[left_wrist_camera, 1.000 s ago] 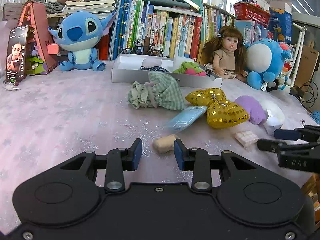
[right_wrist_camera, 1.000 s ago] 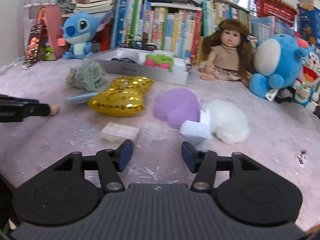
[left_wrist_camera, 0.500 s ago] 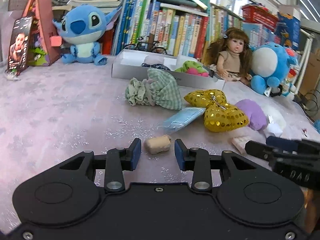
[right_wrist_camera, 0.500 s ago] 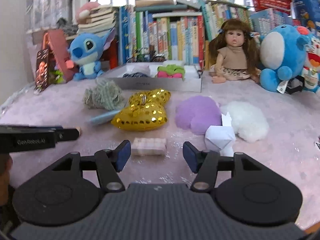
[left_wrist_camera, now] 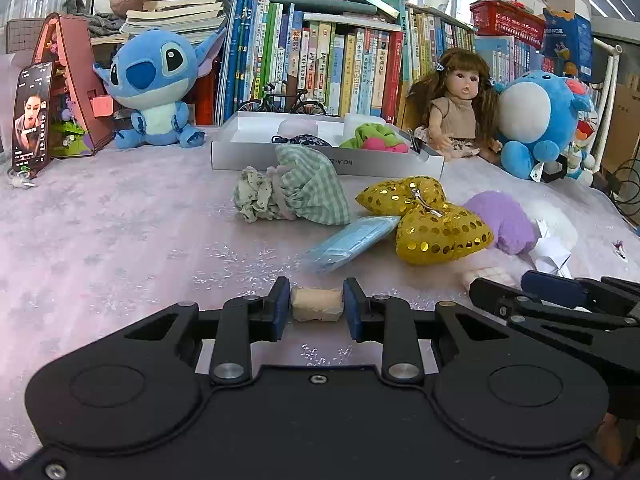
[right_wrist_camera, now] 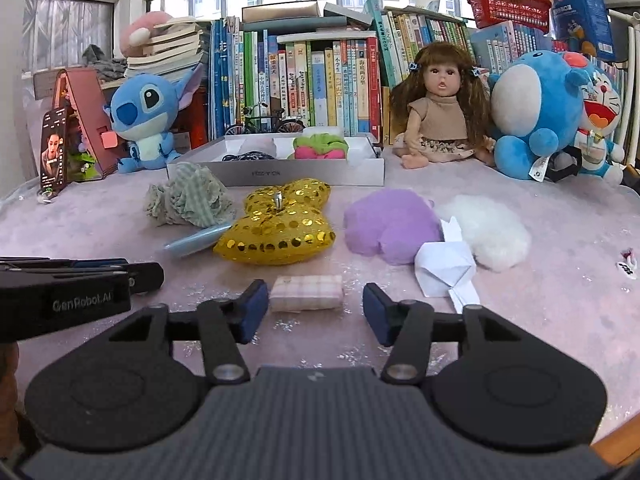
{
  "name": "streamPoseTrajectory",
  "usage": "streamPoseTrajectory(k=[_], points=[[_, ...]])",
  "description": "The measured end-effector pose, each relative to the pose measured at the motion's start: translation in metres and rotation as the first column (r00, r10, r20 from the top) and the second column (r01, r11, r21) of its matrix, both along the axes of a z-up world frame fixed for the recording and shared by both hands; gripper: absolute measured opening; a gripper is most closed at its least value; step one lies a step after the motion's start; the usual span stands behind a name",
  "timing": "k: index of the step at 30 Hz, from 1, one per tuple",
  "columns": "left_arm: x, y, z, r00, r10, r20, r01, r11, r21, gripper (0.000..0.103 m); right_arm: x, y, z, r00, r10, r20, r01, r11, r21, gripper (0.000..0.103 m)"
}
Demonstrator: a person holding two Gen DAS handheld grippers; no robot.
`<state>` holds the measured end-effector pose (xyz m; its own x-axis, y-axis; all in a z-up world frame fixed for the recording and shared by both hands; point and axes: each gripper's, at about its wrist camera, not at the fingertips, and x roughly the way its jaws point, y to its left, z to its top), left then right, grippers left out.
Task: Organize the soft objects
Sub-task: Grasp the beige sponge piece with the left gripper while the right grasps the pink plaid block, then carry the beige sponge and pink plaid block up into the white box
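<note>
On the pink tabletop, front edge:
Left gripper: jaws now clenched on beige foam roll, previously loose.
Right gripper: jaws closing around plaid pad, not gripping.
Meaning: both ready for white box.

Both grippers were black plastic, with blue pads and silver screws. The left gripper carried white "GenRobot.AI" lettering.
</note>
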<state>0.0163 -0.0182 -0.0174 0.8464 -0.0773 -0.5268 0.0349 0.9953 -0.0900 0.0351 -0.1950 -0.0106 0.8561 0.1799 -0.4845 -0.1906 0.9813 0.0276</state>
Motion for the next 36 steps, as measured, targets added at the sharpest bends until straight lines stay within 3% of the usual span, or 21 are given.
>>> streamPoseTrajectory(k=[2, 10, 19, 28, 36], points=[[0.0, 0.0, 0.001, 1.0, 0.003, -0.003, -0.003, 1.0, -0.002, 0.027, 0.0, 0.003, 0.0, 1.0, 0.003, 0.002, -0.003, 1.0, -0.016, 0.048], [0.005, 0.015, 0.017, 1.0, 0.01, -0.012, -0.01, 1.0, -0.007, 0.027, -0.005, 0.008, 0.006, 1.0, 0.011, 0.029, -0.01, 0.999, -0.047, 0.047], [0.037, 0.043, 0.053, 0.999, 0.044, -0.025, -0.045, 0.998, -0.054, 0.027, -0.006, -0.008, 0.041, 0.997, 0.005, 0.073, -0.006, 1.0, 0.013, 0.047], [0.079, 0.054, 0.076, 0.998, 0.051, -0.031, -0.053, 0.996, -0.071, 0.027, 0.03, -0.026, 0.067, 0.999, -0.01, 0.052, 0.004, 0.994, 0.113, 0.047], [0.118, 0.047, 0.09, 0.999, 0.023, -0.044, -0.026, 0.997, -0.074, 0.027, 0.072, -0.028, 0.081, 1.0, 0.011, 0.014, -0.013, 0.989, 0.148, 0.047]])
